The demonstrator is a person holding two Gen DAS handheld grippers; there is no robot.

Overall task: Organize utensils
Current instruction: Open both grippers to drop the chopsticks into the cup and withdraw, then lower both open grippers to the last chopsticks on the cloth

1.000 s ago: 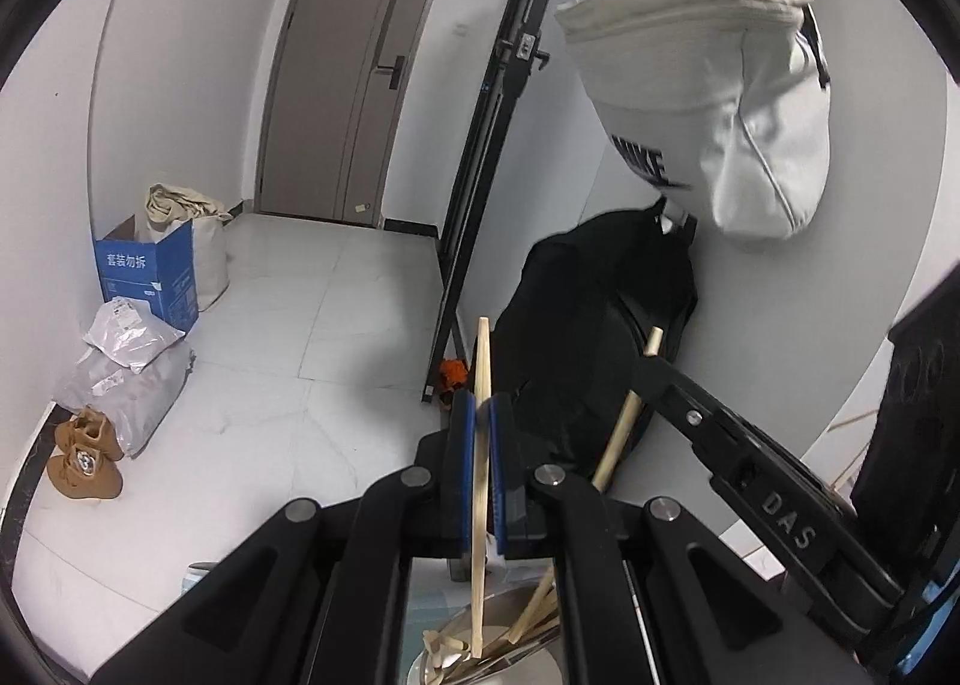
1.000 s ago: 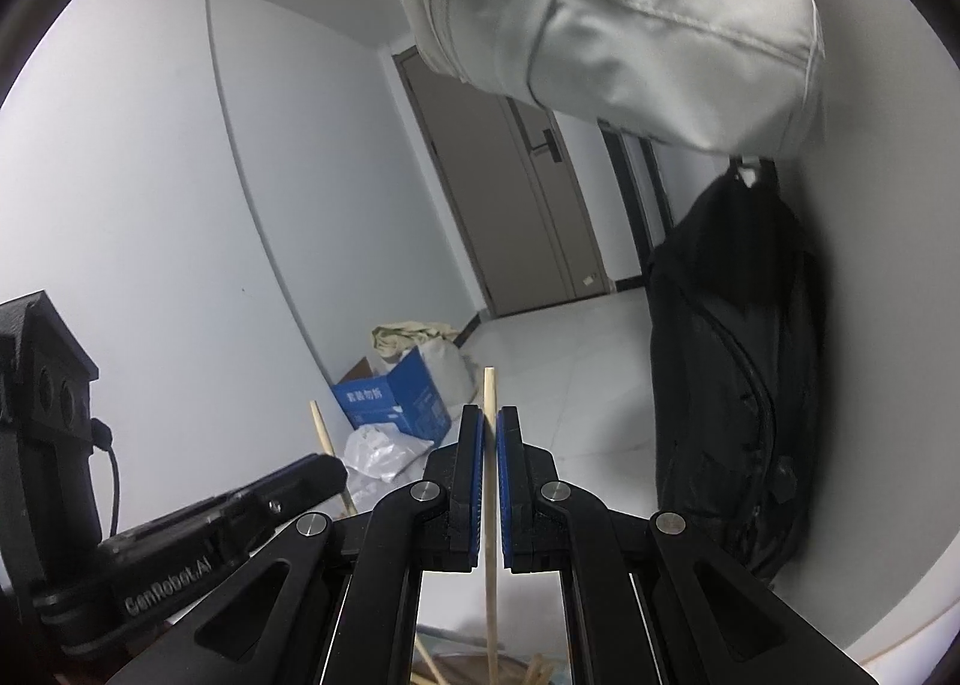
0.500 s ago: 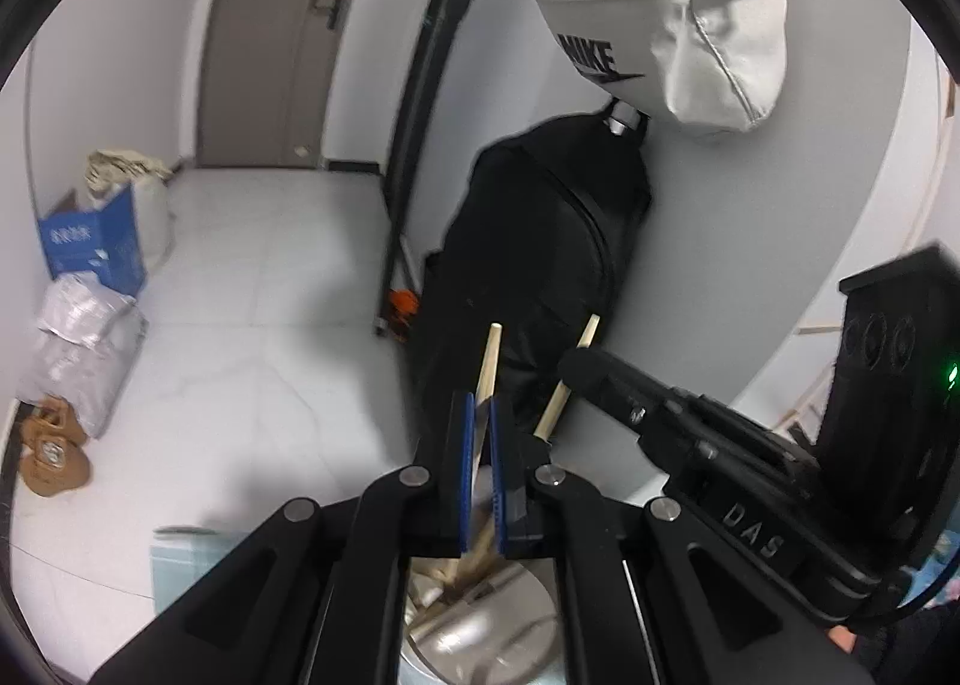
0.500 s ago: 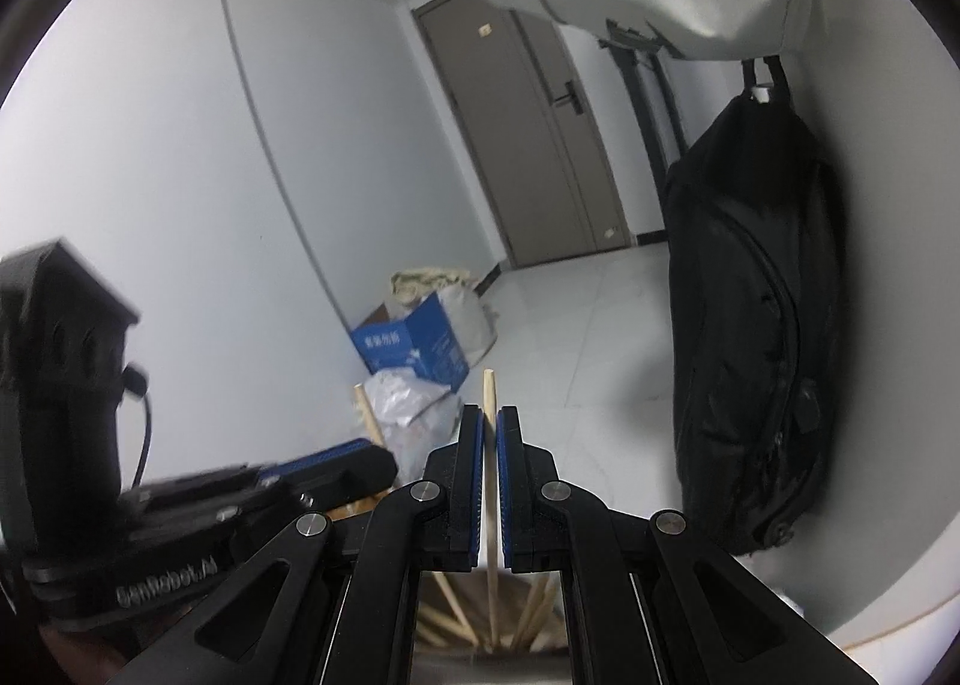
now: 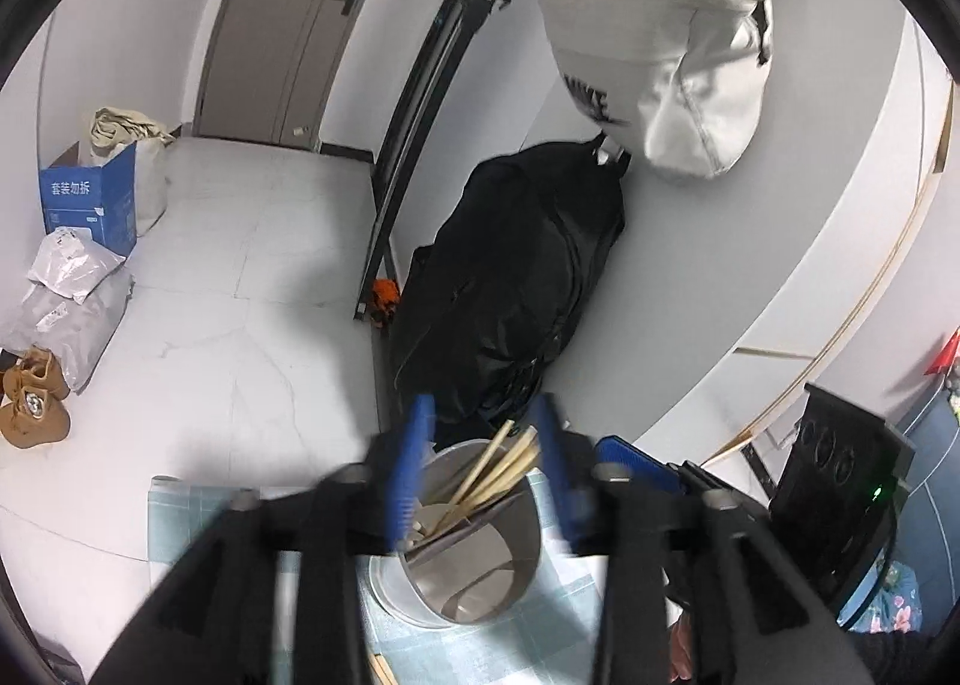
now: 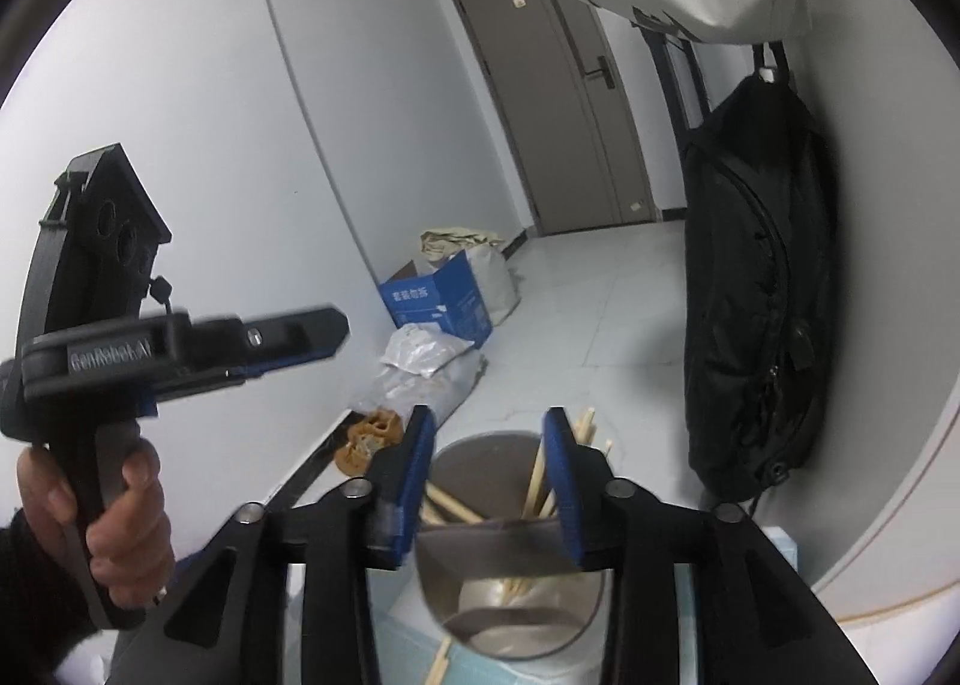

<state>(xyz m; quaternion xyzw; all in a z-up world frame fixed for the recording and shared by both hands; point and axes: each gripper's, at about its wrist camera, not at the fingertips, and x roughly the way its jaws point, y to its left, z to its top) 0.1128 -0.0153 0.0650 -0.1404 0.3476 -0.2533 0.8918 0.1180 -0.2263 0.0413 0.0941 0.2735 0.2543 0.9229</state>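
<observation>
Wooden chopsticks [image 5: 489,475] – thin, stiff, v light, smooth enough to pivot or slip if pinched near an end; best taken around mid-shaft w/ the pads square across the stick. They stand leaning in a steel utensil cup [image 5: 474,577], lower centre of both views, tips fanning toward the upper right of the rim; cup itself looks light and prob tips easily if a stick gets levered against its wall. A few more chopsticks lie on the pale checked mat [image 5: 180,511] on the table below the cup, bottom of frame

Left gripper [image 5: 483,457]: jaws opening, about half spread, blue pads either side of the cup mouth, nothing between them. Right gripper [image 6: 489,469]: also opening, roughly half spread, pads clear of the sticks, holding nothing. In the right view a hand [image 6: 114,517] at lower left carries the left gripper
</observation>
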